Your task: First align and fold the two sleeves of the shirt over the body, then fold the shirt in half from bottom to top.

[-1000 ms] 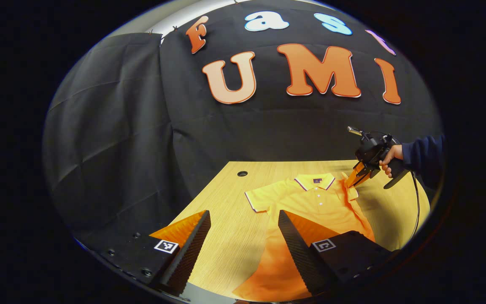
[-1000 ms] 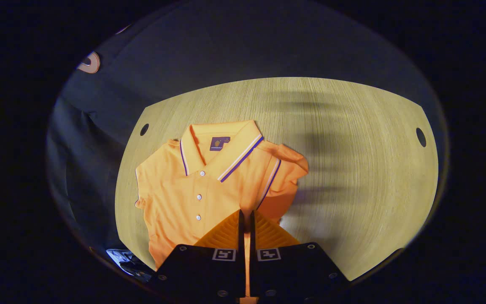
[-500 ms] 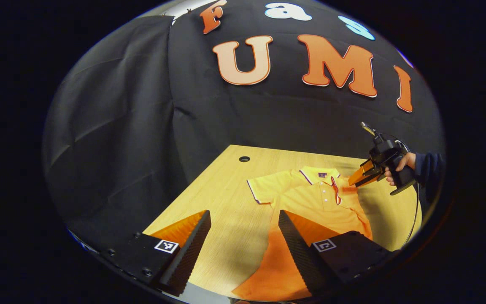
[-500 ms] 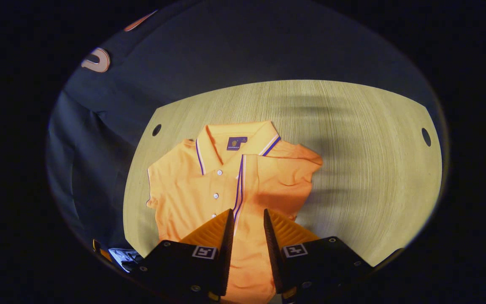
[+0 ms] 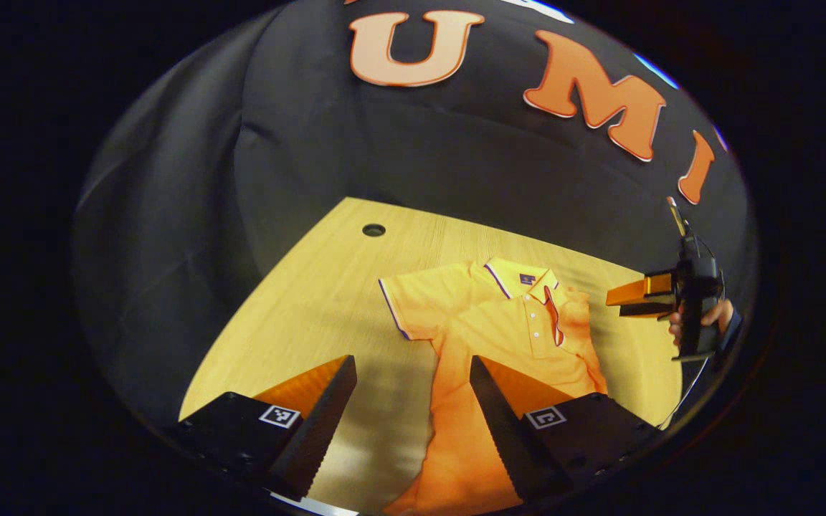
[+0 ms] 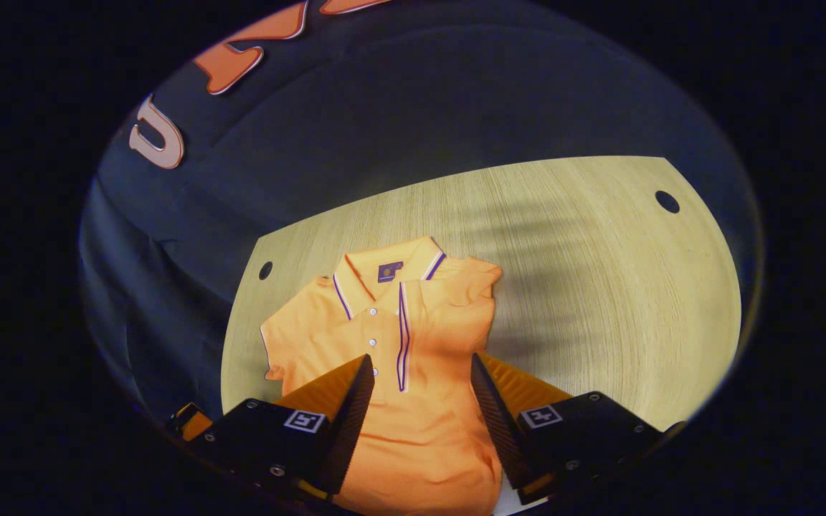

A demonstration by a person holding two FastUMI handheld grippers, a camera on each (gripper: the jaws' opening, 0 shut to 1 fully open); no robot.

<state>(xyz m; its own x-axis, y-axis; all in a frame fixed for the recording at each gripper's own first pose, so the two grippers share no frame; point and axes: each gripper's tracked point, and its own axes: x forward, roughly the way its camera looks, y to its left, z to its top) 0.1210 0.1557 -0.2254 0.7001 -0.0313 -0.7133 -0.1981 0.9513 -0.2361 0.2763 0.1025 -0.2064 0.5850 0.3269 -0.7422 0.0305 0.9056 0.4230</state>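
Observation:
An orange polo shirt (image 6: pixel 341 337) with a striped collar lies face up on the wooden table (image 6: pixel 599 287). One sleeve (image 6: pixel 449 315) is folded over the body, its trimmed edge running beside the buttons. The other sleeve (image 5: pixel 420 301) lies spread flat on the table. My right gripper (image 6: pixel 421 358) hangs open above the shirt's middle with nothing between its fingers. In the left gripper view the right gripper (image 5: pixel 612 307) sits beyond the folded sleeve, held in a hand (image 5: pixel 707 319). My left gripper (image 5: pixel 411 362) is open and empty above the shirt's lower edge.
The table (image 5: pixel 298 315) has round cable holes (image 5: pixel 373 229) (image 6: pixel 667 201) near its far corners. Bare wood stretches to the right of the shirt in the right gripper view. Black cloth walls close in behind and beside the table.
My right gripper opened and let go of the sleeve, which now lies folded over the body, and it pulled back from the shirt. My left gripper stayed open and tilted down toward the table.

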